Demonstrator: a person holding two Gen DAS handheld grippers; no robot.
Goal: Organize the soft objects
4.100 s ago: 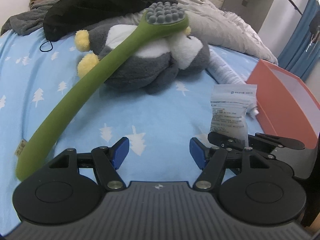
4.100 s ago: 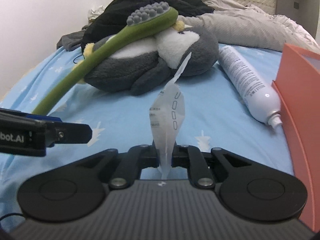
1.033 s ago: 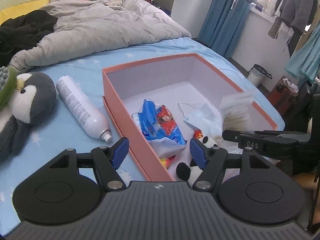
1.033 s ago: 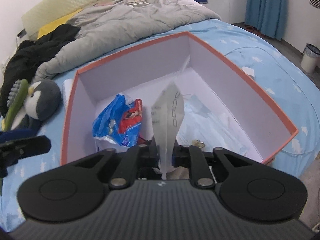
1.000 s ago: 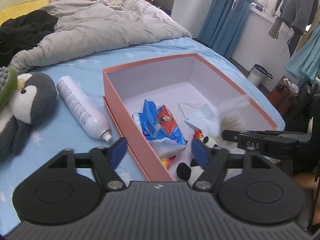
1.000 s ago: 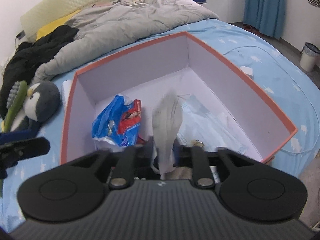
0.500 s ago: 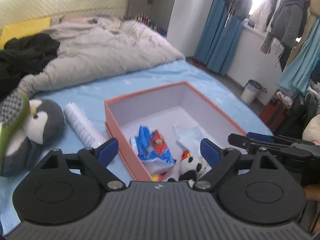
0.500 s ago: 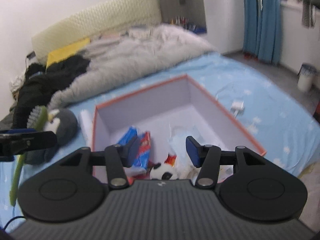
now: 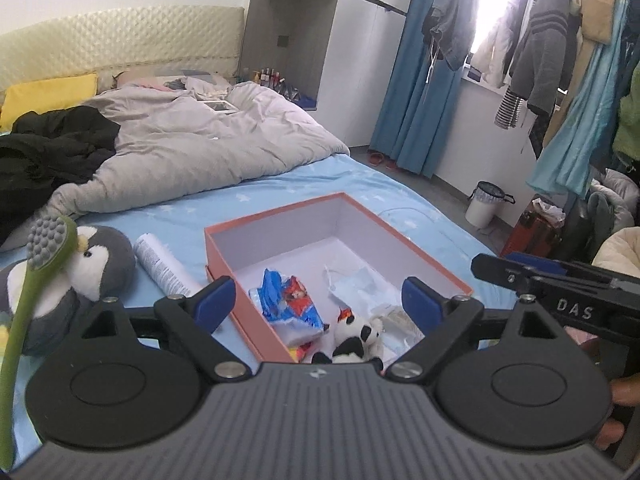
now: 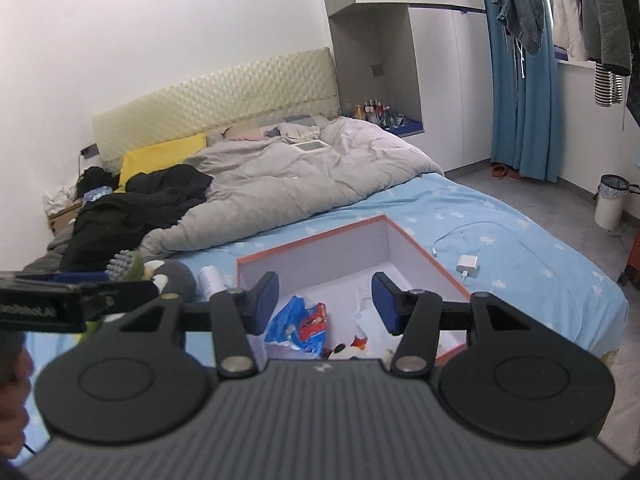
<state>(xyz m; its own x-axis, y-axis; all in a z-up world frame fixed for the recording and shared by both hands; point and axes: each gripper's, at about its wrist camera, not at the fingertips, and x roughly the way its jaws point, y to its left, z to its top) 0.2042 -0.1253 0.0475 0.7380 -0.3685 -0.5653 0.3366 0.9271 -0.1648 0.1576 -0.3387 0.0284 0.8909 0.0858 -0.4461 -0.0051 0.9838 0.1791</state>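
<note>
An open orange box (image 9: 224, 256) (image 10: 416, 249) lies on the blue bed sheet. In it are a blue snack bag (image 9: 290, 304) (image 10: 298, 322), a small panda plush (image 9: 352, 338), a face mask (image 9: 360, 280) and a clear packet (image 9: 394, 314). A grey penguin plush (image 9: 96, 256) (image 10: 176, 274) lies left of the box, with a green long-handled brush (image 9: 24, 304) across it. My left gripper (image 9: 316, 300) is open and empty, high above the box. My right gripper (image 10: 326, 300) is open and empty, also above the box.
A white spray bottle (image 9: 160, 264) lies between penguin and box. A grey duvet (image 9: 192, 152) and black clothes (image 9: 48, 148) cover the bed's far side. A white charger (image 10: 468, 266) lies right of the box. A bin (image 10: 610, 202), blue curtains and hanging clothes stand at the right.
My right gripper opened and dropped the clear packet into the box. Both grippers then rose and pulled back from the box; the left opened wider.
</note>
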